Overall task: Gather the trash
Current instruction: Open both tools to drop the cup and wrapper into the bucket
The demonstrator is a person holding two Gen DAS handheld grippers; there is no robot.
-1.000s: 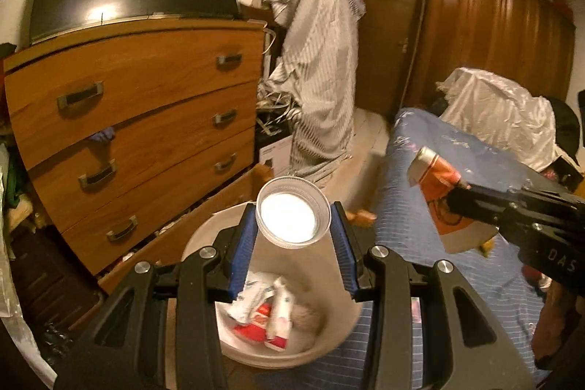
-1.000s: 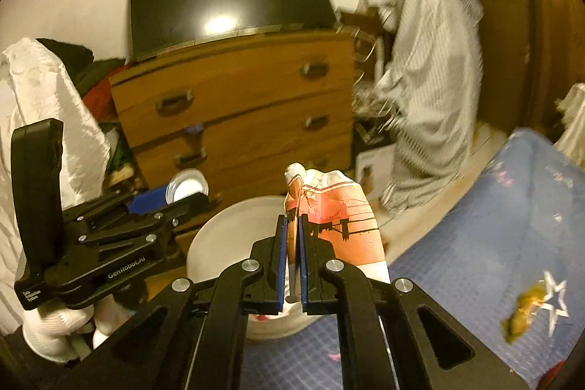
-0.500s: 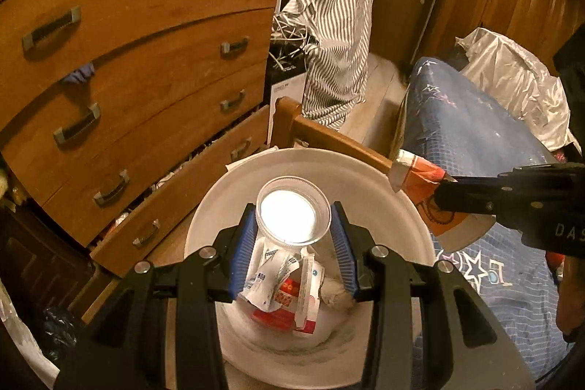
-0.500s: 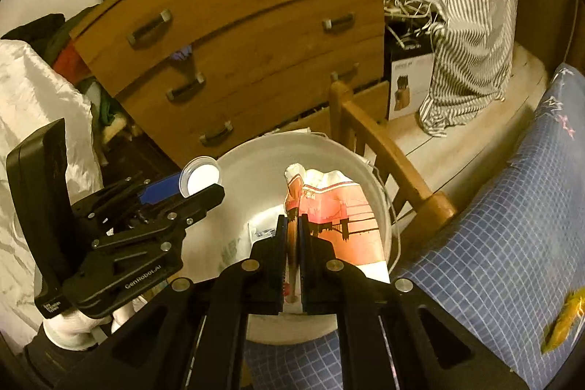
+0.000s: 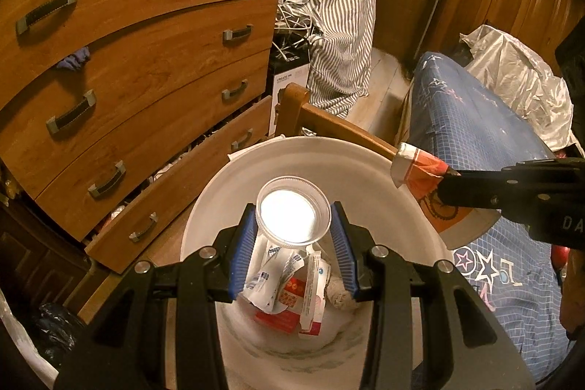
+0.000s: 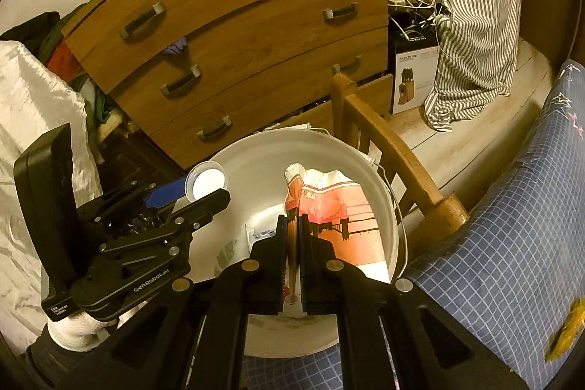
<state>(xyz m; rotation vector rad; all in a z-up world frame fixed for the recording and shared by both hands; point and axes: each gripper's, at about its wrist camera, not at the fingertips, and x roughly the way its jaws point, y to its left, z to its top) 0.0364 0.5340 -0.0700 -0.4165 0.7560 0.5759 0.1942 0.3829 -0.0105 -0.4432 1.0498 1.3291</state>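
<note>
Both hands have come down and tipped forward since a second ago, so the TV on top of the dresser has slid out of the left view and the white bucket point(image 5: 365, 163) now fills the middle.

On the far left stands the wooden dresser point(image 5: 146, 61), its bottom drawer pulled a little way open. Next comes the left gripper point(image 5: 293, 243). It is squeezing a clear plastic cup point(image 5: 290, 211) between its blue pads point(image 5: 243, 251), with the cup's mouth facing the camera. The cup hangs right over the inside of the bucket. Down at the bottom of the bucket lie crumpled wrappers point(image 5: 289, 284) that are already thrown away.

Further right is the right gripper point(image 6: 292, 243). Its jaws are pinched tight on the edge of an orange and white paper bag point(image 6: 336, 211). In the right view the bag hangs over the bucket, near the right-hand rim. A wooden chair arm point(image 6: 395, 152) sits just behind the bucket, and a blue checked bed cover point(image 6: 512, 225) lies on the far right.

I think this is the dropping step: both bits of trash are held over the bucket. Next, each gripper needs to let go so the cup and bag fall in. The bag is close to the rim, so moving it a bit toward the middle first may help.
</note>
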